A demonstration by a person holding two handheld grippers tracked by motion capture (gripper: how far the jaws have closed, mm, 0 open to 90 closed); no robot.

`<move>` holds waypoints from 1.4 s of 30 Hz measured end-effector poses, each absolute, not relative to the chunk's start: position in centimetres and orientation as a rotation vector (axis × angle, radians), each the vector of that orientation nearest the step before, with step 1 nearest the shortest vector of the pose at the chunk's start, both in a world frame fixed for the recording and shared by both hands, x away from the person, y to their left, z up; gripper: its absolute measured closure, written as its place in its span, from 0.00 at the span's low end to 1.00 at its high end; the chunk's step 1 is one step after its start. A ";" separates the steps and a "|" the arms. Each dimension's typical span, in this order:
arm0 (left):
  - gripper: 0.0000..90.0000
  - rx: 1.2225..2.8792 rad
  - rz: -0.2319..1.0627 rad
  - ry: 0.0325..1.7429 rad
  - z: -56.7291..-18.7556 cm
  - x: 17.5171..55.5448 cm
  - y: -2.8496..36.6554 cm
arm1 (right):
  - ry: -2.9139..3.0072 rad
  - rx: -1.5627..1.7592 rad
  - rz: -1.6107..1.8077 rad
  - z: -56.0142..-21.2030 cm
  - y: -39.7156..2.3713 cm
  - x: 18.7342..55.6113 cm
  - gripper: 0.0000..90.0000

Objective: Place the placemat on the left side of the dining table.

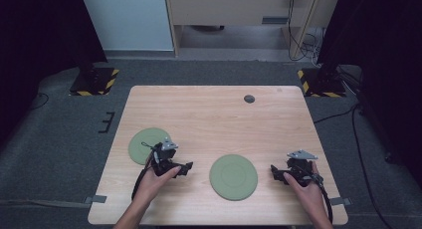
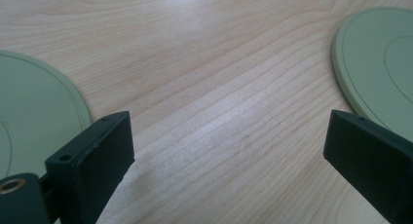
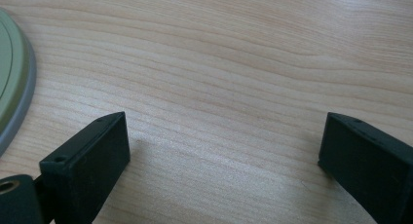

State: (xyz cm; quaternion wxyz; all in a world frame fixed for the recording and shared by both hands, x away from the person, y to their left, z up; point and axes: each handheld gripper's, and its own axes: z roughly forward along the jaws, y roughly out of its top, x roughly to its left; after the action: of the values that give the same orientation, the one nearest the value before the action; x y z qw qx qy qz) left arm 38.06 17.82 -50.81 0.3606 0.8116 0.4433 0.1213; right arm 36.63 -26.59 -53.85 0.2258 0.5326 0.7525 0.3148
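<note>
Two flat round sage-green plates on a pale wooden table (image 1: 219,114), well apart: the left plate (image 1: 148,144) just beside the left gripper (image 1: 185,168), the middle plate (image 1: 233,176) between both tools. Left gripper and right gripper (image 1: 275,172) both low over bare wood, jaws spread wide, nothing held. Work apparently at its very start, neither plate gripped or lifted, any stacking or moving yet to come. Plates cut off at the edges of both gripper views; small dark round spot (image 1: 249,98) near the far edge hard to identify
</note>
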 end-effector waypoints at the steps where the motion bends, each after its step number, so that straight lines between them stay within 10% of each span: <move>1: 0.04 2.092 0.314 1.141 -50.9 38.0 17.7 | 2.075 1.469 0.868 -53.8 -26.6 36.6 0.05; 42: 0.02 2.167 0.352 1.037 -53.4 36.8 14.7 | 2.075 1.470 0.873 -53.9 -26.5 36.6 0.05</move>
State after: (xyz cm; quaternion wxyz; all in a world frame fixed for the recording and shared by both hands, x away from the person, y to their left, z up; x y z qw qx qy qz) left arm 36.79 14.70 -53.36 0.3493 0.8363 0.4002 0.1357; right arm 36.58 -26.55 -53.85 0.2248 0.5327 0.7520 0.3165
